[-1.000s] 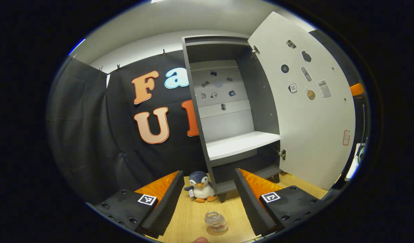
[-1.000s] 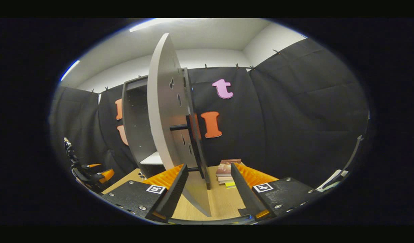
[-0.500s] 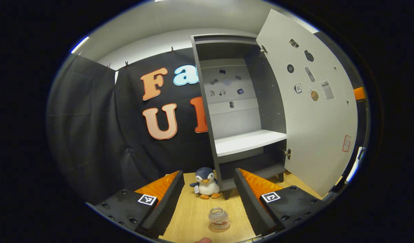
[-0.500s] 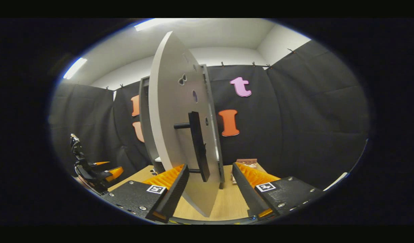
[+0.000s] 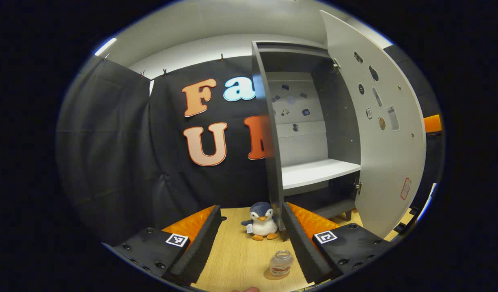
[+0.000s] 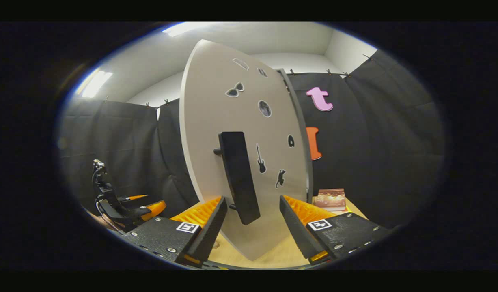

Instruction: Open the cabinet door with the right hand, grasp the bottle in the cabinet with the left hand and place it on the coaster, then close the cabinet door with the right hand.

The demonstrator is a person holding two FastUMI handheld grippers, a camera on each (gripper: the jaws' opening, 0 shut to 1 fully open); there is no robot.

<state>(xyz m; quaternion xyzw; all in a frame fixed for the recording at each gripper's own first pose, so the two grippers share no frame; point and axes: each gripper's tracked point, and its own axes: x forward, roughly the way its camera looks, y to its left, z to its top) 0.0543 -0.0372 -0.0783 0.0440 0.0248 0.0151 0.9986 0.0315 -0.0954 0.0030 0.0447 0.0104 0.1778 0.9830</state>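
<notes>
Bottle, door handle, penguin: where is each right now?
bottle (image 5: 281,263), left gripper view, on its clear body
door handle (image 6: 238,176), right gripper view, on the black bar's face
penguin (image 5: 261,221), left gripper view, on its white belly

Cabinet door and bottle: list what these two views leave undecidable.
- Left gripper view: the coaster is nearly all under the bottle; its outline can't be judged.
- Left gripper view: the stickers on the cabinet door are too small to identify.
- Right gripper view: the door hides the cabinet's interior.
- Right gripper view: whether the right gripper touches the handle is unclear.
</notes>
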